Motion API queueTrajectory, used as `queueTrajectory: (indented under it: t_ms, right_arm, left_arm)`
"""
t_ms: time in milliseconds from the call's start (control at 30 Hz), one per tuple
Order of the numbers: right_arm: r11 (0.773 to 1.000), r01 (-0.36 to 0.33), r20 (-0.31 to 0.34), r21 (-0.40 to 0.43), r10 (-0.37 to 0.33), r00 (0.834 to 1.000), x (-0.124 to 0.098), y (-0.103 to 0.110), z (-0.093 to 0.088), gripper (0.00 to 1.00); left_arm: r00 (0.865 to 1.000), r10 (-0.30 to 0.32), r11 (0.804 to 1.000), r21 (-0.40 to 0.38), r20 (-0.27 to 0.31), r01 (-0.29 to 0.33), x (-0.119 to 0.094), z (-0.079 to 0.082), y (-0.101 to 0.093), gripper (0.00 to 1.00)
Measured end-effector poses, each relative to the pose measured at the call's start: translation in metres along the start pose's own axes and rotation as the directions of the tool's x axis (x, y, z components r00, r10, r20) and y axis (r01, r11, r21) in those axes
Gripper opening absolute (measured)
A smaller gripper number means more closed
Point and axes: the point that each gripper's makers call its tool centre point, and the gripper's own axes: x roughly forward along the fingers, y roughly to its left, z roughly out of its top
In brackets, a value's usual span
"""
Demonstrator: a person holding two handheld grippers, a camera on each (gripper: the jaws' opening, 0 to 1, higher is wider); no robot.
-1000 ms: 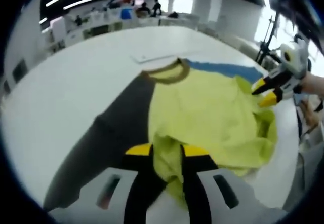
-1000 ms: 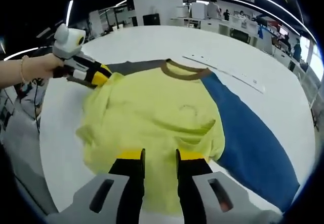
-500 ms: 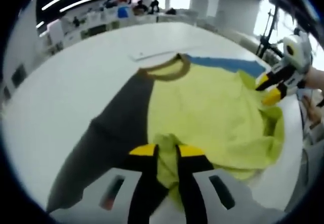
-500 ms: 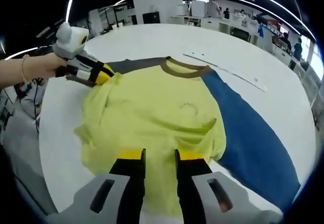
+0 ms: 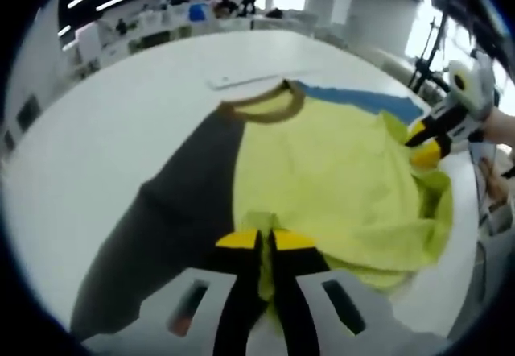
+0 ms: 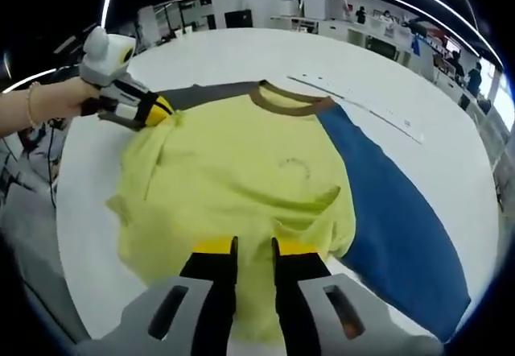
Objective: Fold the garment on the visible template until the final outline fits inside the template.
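Both claws grip the yellow-green garment (image 6: 241, 171) by its lower edge: the left claw (image 5: 265, 242) has its yellow-tipped jaws pressed nearly together on a bunched pinch of hem cloth, and the right claw (image 6: 254, 249) has its jaws drawn close on the hem too, with fabric pinched between them. Each tool shows in the other's camera as well; in the right gripper view the left claw sits at the garment's far-left edge with a hand (image 6: 48, 106) behind it, and in the left gripper view the right claw appears at the garment's right edge. The garment lies spread on the white worktop (image 6: 201, 58), its brown collar (image 6: 290, 102) pointing away from the person, the body rumpled near the held edge. A dark grey panel (image 5: 177, 211) lies beside it on one side and a blue panel (image 6: 386, 211) on the other; whether these are sleeves or part of the template I cannot tell. A thin white strip (image 6: 362, 108) rests on the worktop beyond the collar. The step in hand looks like the first fold, with the hem gathered and ready. The next move likely calls for lifting both corners together and carrying them toward the collar, keeping the edge taut and level so the fold lands straight.
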Motion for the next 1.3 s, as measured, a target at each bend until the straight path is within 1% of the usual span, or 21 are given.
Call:
queueTrajectory:
  t_ms: [100,233,333,533,667,767,867,1000,1100,1133,1200,1300]
  right_arm:
    - [1.0,0.003,-0.026,-0.005,-0.003,1.0,0.002,-0.001,-0.004,0.14]
    - [1.0,0.001,-0.048,-0.025,-0.002,0.999,0.006,0.0,-0.009,0.08]
    - [1.0,0.0,-0.052,-0.017,-0.001,0.999,0.007,0.0,-0.01,0.05]
    - [0.999,0.004,-0.035,-0.031,-0.005,0.999,0.003,-0.002,-0.005,0.02]
    - [0.998,0.009,-0.023,-0.06,-0.01,1.0,-0.003,-0.003,-0.002,0.02]
    - [0.998,0.013,-0.013,-0.058,-0.013,1.0,-0.009,-0.005,0.003,0.02]
    - [0.999,0.014,0.01,-0.049,-0.014,1.0,-0.016,-0.007,0.009,0.02]
    - [0.999,0.027,0.047,-0.039,-0.025,0.999,-0.033,-0.011,0.019,0.02]
    - [0.999,0.04,0.094,-0.001,-0.04,0.995,-0.051,-0.018,0.025,0.02]
    - [0.999,0.042,0.097,0.003,-0.042,0.994,-0.053,-0.019,0.025,0.02]
    - [0.998,0.063,0.119,0.023,-0.065,0.991,-0.065,-0.028,0.025,0.02]
    - [0.994,0.089,0.148,0.068,-0.098,0.984,-0.079,-0.039,0.024,0.02]
  left_arm:
    - [1.0,-0.003,1.0,-0.003,-0.003,0.003,0.0,0.0,0.0,0.0]
    - [1.0,-0.005,1.0,-0.004,-0.004,0.005,0.0,0.0,-0.001,0.0]
    - [1.0,-0.007,1.0,-0.011,-0.005,0.007,0.0,0.0,0.0,0.0]
    - [1.0,-0.009,1.0,-0.019,-0.001,0.009,-0.002,0.002,0.0,0.0]
    - [1.0,-0.007,1.0,-0.028,0.01,0.007,-0.007,0.005,-0.001,0.0]
    - [1.0,-0.01,0.999,-0.036,0.023,0.011,-0.012,0.009,-0.002,0.0]
    - [0.999,-0.011,0.999,-0.039,0.035,0.012,-0.018,0.015,-0.003,0.0]
    - [0.998,-0.011,0.999,-0.051,0.061,0.014,-0.031,0.022,-0.004,0.0]
    - [0.997,-0.005,0.998,-0.067,0.079,0.011,-0.042,0.026,-0.003,0.0]
    - [0.997,-0.002,0.997,-0.071,0.082,0.007,-0.045,0.027,-0.002,0.0]
    - [0.996,0.012,0.997,-0.081,0.087,-0.005,-0.051,0.026,0.002,0.0]
    - [0.995,0.03,0.994,-0.107,0.094,-0.02,-0.059,0.025,0.007,0.0]
